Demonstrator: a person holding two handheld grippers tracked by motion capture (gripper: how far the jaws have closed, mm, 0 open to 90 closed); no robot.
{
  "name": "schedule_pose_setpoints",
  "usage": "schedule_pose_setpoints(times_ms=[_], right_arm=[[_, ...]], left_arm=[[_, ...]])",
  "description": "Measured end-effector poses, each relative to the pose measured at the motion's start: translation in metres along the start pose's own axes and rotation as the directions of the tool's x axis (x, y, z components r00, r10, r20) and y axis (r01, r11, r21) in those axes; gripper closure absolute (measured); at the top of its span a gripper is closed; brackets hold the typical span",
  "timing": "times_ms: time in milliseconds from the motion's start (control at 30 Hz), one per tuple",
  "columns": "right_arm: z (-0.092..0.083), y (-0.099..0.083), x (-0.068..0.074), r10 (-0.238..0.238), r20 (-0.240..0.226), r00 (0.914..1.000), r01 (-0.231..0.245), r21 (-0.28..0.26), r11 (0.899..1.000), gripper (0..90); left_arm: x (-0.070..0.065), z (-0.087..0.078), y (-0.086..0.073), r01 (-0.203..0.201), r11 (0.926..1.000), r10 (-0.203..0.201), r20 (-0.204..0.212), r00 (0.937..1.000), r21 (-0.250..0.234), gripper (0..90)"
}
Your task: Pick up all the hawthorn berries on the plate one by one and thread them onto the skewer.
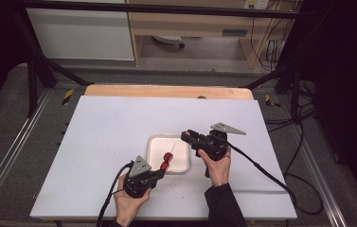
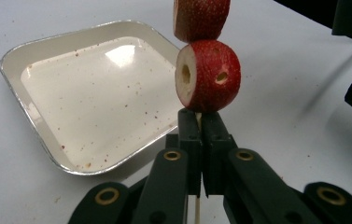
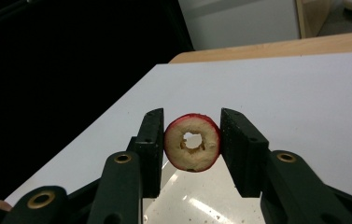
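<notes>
Tongs on the left clenched a thin wooden skewer bearing red fruit pieces; right tongs grasped a cored red fruit slice above the white foil-rimmed tray.

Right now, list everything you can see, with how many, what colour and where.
Fruit slices on skewer: two, red skin, pale flesh, above the left jaws.
Skewer: one, thin, pale, clamped in the left hand-held gripper, over the tray.
Fruit ring: one, red-edged, holed, between the right jaws.
Tray: one, white, foil-rimmed, table centre.
Table: one, white top, wooden far edge.
Left hand-held gripper: one, black, near the tray's front.
Right hand-held gripper: one, black, at the tray's right.
</notes>
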State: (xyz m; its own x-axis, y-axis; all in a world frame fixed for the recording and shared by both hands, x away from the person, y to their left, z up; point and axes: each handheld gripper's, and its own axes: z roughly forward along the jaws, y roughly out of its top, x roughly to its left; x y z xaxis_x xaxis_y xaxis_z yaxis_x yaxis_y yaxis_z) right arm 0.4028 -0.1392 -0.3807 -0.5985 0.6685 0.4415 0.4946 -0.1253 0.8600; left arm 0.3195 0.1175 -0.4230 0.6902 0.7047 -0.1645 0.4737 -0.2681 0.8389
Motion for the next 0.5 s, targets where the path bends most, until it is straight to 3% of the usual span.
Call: schedule_pose_setpoints(times_ms=[167,500], right_arm=[[-0.004,0.003,0.002,-0.003,-0.009,1.0000,0.002,-0.059,0.998,61.7],[-0.014,0.011,0.007,0.017,-0.053,0.9985,-0.026,-0.163,0.986,61.7]], left_arm=[[-0.002,-0.001,0.003,0.020,0.9996,-0.020,0.004,0.9998,-0.019,88.0],[-0.010,-0.001,0.007,0.019,0.9986,-0.018,0.017,0.9997,-0.049,88.0]])
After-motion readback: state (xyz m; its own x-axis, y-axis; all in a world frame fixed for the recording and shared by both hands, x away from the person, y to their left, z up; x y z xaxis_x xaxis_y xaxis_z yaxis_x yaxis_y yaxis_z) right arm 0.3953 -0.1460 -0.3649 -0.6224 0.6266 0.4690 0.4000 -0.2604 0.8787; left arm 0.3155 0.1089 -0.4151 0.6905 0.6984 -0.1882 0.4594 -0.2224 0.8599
